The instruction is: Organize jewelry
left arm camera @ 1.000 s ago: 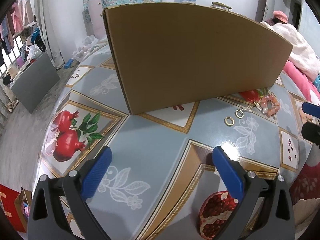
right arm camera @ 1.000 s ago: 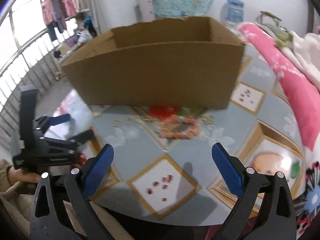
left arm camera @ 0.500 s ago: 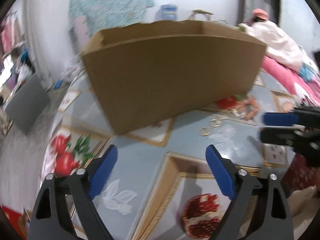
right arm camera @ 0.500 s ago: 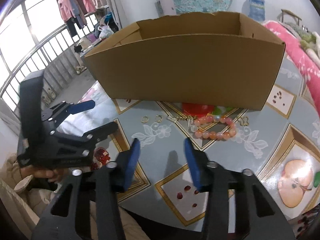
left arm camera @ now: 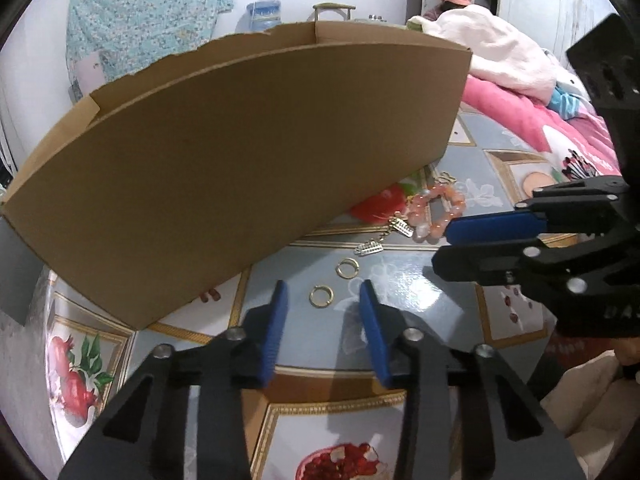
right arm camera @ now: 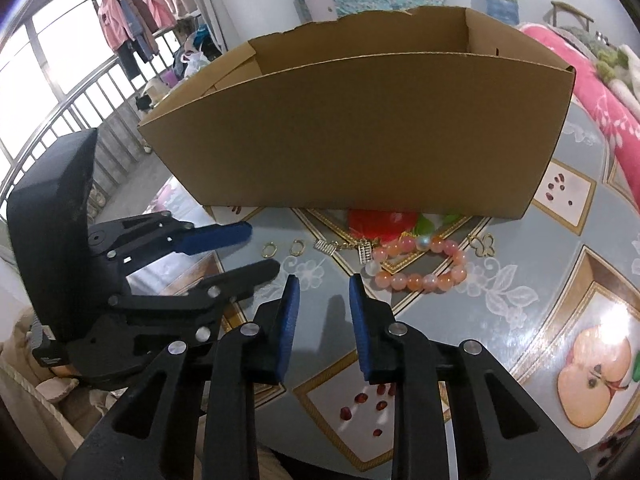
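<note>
An open cardboard box point(left arm camera: 240, 168) point(right arm camera: 360, 128) stands on the table. In front of it lie two gold rings point(left arm camera: 321, 295) point(right arm camera: 270, 249), a gold chain with small charms point(left arm camera: 384, 236) point(right arm camera: 344, 246), a pink bead bracelet point(left arm camera: 436, 212) point(right arm camera: 420, 264) and a small gold butterfly piece point(right arm camera: 483, 245). My left gripper point(left arm camera: 323, 294) is partly open and empty, its tips either side of the nearer ring. My right gripper point(right arm camera: 323, 284) is partly open and empty, just short of the chain and bracelet.
The table point(left arm camera: 420, 312) has a fruit-pattern cover. A pink quilt and bedding point(left arm camera: 520, 104) lie at the right. A window railing with hanging clothes point(right arm camera: 120, 40) is at the left. The right gripper point(left arm camera: 492, 248) and left gripper point(right arm camera: 248, 248) cross each other's views.
Both grippers have narrowed from wide open to partly open. The left one has swung right toward the rings. The right one has moved closer to the jewelry.
</note>
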Demonstrator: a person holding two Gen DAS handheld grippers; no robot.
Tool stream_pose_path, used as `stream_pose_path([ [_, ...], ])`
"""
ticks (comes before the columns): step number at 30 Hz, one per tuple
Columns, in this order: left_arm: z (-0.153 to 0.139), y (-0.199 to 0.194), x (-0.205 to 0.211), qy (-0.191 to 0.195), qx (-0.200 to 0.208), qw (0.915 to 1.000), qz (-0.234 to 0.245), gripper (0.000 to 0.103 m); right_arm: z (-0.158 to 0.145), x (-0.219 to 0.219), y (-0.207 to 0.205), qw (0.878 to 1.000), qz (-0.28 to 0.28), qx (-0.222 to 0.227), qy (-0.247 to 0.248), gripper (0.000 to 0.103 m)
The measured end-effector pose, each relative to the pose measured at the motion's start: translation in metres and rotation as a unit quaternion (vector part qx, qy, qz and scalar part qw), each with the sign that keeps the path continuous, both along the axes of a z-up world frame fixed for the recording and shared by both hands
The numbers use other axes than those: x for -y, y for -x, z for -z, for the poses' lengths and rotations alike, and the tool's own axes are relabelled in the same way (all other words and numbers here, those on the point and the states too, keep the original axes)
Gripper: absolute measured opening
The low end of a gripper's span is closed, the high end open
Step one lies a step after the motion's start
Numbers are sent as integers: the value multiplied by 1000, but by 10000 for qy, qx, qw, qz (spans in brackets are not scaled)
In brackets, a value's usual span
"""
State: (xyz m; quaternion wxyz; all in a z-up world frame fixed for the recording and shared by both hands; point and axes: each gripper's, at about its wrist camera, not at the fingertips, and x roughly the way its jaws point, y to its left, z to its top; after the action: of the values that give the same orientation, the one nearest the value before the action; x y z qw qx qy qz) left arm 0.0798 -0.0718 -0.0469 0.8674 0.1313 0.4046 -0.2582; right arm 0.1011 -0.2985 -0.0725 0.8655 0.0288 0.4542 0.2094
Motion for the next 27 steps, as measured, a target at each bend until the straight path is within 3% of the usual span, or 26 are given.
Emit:
stream_pose_path([
  [10, 1, 0, 7, -169, 32, 9998, 90, 11, 1, 2, -2, 9999, 71, -73, -45, 24],
  [27, 0, -3, -29, -83, -15, 9990, -440, 11, 8, -22, -14, 9989, -456, -37, -45, 25],
])
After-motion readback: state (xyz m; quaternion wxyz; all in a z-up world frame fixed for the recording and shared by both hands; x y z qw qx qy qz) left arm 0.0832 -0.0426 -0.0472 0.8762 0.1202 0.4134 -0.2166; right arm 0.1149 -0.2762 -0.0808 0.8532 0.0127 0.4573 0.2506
